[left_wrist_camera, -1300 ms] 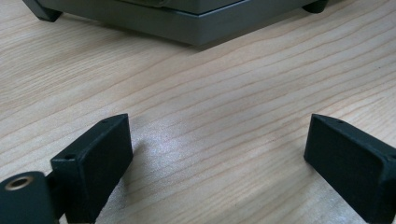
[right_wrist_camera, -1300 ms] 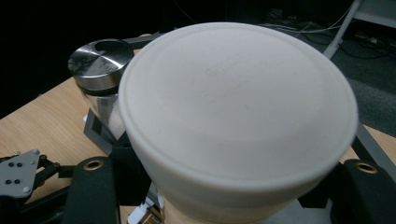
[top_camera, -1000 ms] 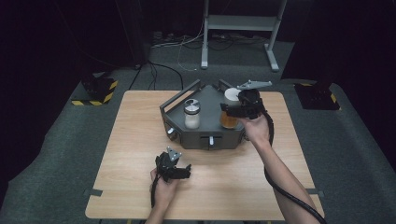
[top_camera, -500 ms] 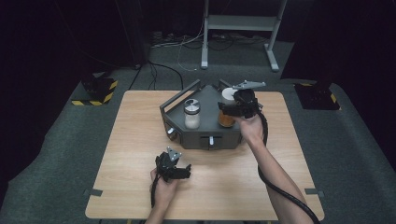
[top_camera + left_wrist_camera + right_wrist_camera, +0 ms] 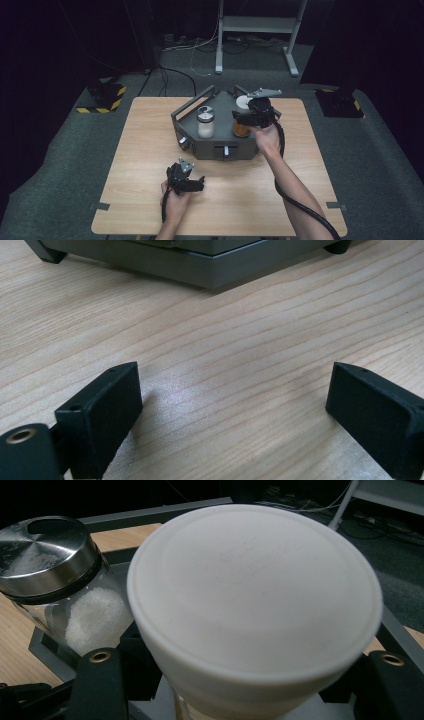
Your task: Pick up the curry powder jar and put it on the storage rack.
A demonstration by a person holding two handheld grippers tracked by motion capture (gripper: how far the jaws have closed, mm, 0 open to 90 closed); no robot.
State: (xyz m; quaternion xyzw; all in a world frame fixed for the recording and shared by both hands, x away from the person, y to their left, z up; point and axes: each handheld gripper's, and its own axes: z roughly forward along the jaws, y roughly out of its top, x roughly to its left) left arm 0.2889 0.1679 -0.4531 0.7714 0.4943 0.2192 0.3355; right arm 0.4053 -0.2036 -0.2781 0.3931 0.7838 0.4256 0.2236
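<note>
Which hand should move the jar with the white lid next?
Probably the right. The right gripper is already shut on the white-lidded jar on the grey rack, beside the salt jar. The left gripper is open over bare table, apart from the rack.

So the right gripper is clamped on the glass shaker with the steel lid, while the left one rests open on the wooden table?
Not quite. The right gripper is clamped on the orange jar with the white lid; the right gripper view shows the glass shaker with the steel lid standing free beside it. The left gripper does rest open on the wooden table.
</note>
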